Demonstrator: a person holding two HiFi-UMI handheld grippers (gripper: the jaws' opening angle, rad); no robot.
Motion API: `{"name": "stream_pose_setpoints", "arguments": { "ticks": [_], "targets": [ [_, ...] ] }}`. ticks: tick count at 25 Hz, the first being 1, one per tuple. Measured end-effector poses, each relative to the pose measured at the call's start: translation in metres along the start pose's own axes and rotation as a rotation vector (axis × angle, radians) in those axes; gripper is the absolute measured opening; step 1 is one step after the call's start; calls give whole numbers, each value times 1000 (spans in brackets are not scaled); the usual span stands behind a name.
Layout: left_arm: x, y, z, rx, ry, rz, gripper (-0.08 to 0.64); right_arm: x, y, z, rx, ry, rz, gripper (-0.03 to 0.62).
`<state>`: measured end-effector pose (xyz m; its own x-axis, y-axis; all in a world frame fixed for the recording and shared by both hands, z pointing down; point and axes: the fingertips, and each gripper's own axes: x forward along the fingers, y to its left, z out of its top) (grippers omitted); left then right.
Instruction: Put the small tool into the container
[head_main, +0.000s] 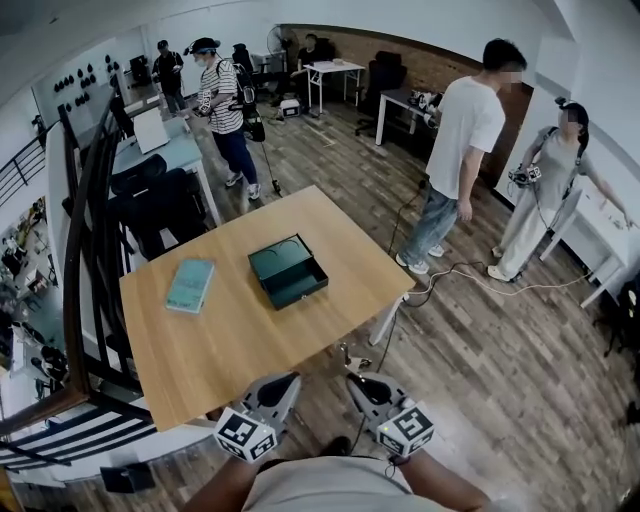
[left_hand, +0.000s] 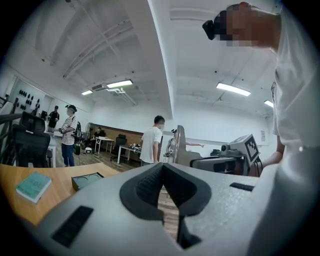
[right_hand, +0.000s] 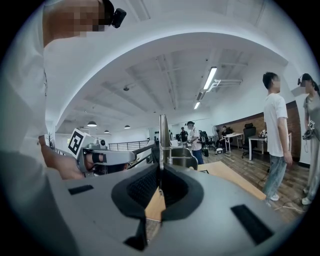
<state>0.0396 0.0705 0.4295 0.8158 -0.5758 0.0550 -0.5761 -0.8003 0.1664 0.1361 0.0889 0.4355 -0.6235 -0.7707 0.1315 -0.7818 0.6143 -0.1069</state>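
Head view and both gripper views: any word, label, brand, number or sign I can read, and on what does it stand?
No readable words, brands or numbers in any view.
The left gripper and the right gripper: their cubes carry black-and-white square patterns, no letters.
The teal book: cover print too small to read.
The small metal tool in the right gripper: no marking visible.
The open container: no label visible.

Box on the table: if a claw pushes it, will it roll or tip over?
The box looks low, flat and square-cornered, so it would probably slide, not roll or tip. It sits open and seems empty, so it is likely light to lift. Its walls look straight and stiff, probably not floppy.
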Motion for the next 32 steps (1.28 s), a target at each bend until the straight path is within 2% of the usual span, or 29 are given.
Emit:
{"name": "stream_pose_setpoints", "arguments": {
  "ticks": [6,13,22,32],
  "targets": [
    [27,6,-5,-17,15,-6,6,7,-30,2,20,8,-4,9],
    [48,35,1,-21,11,-42,6,33,-46,5,27,12,-34,9],
    [47,98,21,-17,-4,-78,6,96,-49,23,17,-6,-76,9],
    [21,171,30,-15,-15,-72,6,175,-31,29,8,-6,-70,9]
  ]
}}
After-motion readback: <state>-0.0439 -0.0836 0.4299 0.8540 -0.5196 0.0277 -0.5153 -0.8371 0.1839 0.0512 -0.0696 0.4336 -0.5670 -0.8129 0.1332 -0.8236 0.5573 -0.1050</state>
